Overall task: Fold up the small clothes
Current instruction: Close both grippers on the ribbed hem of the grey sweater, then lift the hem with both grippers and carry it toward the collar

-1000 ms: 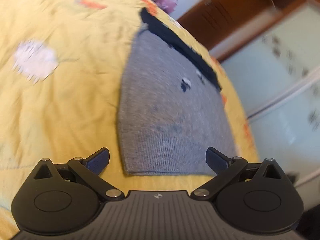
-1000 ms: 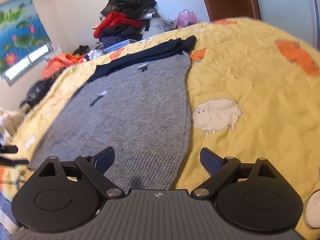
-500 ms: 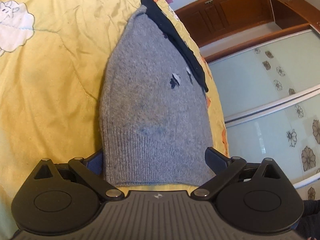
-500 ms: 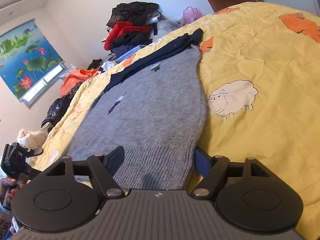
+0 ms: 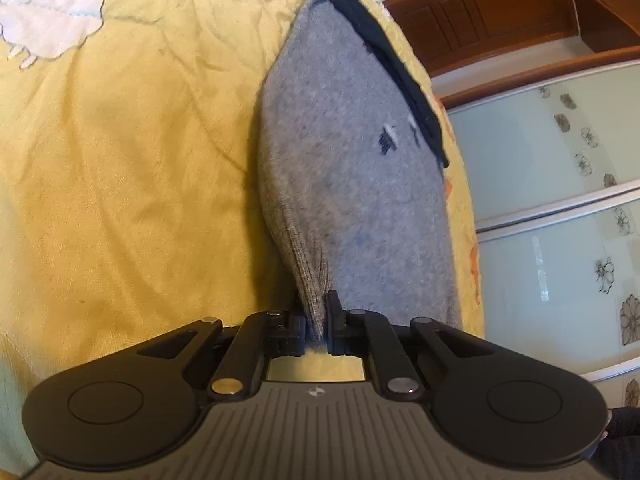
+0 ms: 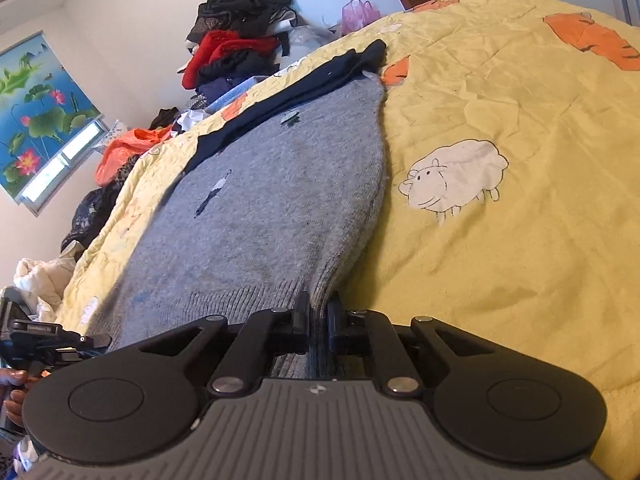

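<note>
- A grey knitted garment [image 5: 352,168] is spread on a yellow bedspread [image 5: 132,160], running from the lower centre towards the top of the left wrist frame.
- Its ribbed hem is pinched between the closed jaws of the left gripper [image 5: 316,326] at the lower centre.
- In the right wrist view, the hem's other corner is clamped by the right gripper [image 6: 319,320], jaws likewise narrowed onto the fabric.
- A dark navy band [image 6: 304,92] is seen along the garment's far edge.
- A clothes pile [image 6: 240,40] is seen at the upper left.
</note>
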`<state>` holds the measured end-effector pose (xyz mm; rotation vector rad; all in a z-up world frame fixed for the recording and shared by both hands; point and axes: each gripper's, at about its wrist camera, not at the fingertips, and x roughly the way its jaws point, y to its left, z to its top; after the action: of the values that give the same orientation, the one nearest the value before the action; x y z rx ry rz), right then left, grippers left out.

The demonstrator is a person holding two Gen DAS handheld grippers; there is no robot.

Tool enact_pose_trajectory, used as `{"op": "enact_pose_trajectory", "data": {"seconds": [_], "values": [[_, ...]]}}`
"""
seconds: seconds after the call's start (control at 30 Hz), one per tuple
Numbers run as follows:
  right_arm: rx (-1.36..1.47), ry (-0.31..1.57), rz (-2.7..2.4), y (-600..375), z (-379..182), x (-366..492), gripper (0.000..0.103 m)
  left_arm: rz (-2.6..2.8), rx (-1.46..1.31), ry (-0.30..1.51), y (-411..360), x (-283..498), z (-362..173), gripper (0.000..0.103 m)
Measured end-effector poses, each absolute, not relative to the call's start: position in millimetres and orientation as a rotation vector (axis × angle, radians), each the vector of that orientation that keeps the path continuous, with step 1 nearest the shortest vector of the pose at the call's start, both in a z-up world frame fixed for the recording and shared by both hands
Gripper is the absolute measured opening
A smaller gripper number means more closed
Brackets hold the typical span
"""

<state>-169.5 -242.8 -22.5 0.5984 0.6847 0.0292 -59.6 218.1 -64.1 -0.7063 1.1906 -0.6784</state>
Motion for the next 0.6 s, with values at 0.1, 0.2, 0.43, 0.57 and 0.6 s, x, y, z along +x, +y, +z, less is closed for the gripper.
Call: {"op": "enact_pose_trajectory", "data": {"seconds": [0.1, 0.2, 0.43, 0.57, 0.6], "values": [[0.629, 0.668, 0.043, -247, -17, -167, 0.014, -0.678, -0.707, 1.157, 220, -59, -53, 0.005], [0.641, 0.634, 0.068, -252, -4, -163, 0.014, -0.680, -0.735, 1.121, 222, -54, -45, 0.005], [0.682, 0.553, 0.107, -275, 28, -134, 0.013, -0.691, -0.831, 0.990, 232, -31, -21, 0.005], [0.701, 0.528, 0.112, -290, 35, -114, 0.013, -0.698, -0.853, 0.933, 230, -9, -10, 0.005], [0.707, 0.523, 0.110, -293, 36, -109, 0.013, -0.707, -0.850, 0.914, 228, -2, -6, 0.005]]}}
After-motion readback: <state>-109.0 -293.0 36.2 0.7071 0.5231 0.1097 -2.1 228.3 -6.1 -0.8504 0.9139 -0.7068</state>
